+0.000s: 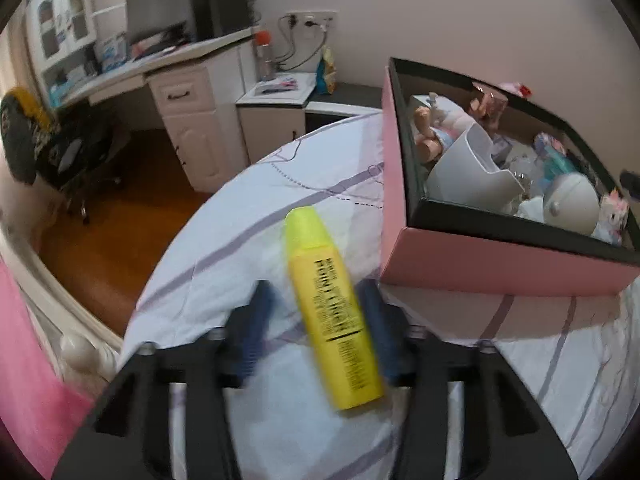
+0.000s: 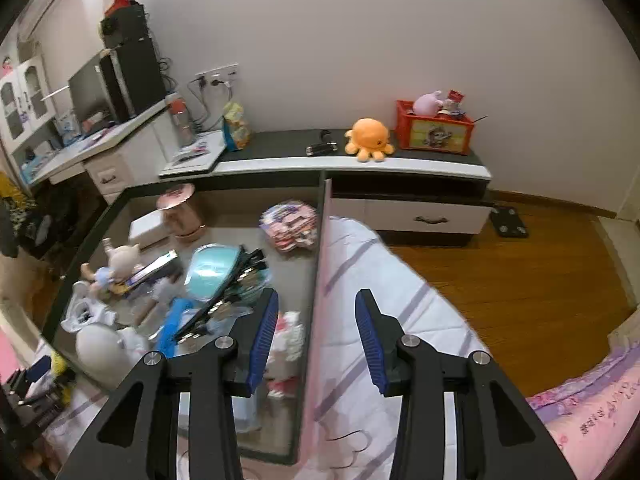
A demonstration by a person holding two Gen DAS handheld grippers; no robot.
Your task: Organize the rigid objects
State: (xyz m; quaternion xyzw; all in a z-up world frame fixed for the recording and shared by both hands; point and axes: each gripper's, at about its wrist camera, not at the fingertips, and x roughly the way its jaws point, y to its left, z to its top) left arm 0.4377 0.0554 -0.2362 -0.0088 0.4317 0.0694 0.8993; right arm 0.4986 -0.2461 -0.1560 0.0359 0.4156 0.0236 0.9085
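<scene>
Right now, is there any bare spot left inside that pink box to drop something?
Yes: the grey floor of the pink box is bare in the middle, between the sticker packs and the teal case. The side with the doll and white dome is crowded. Outside, the striped sheet right of the box wall lies open.

A home bedroom: bed (image 2: 384, 280), desk (image 1: 168, 60), plush octopus (image 2: 369, 139).
</scene>
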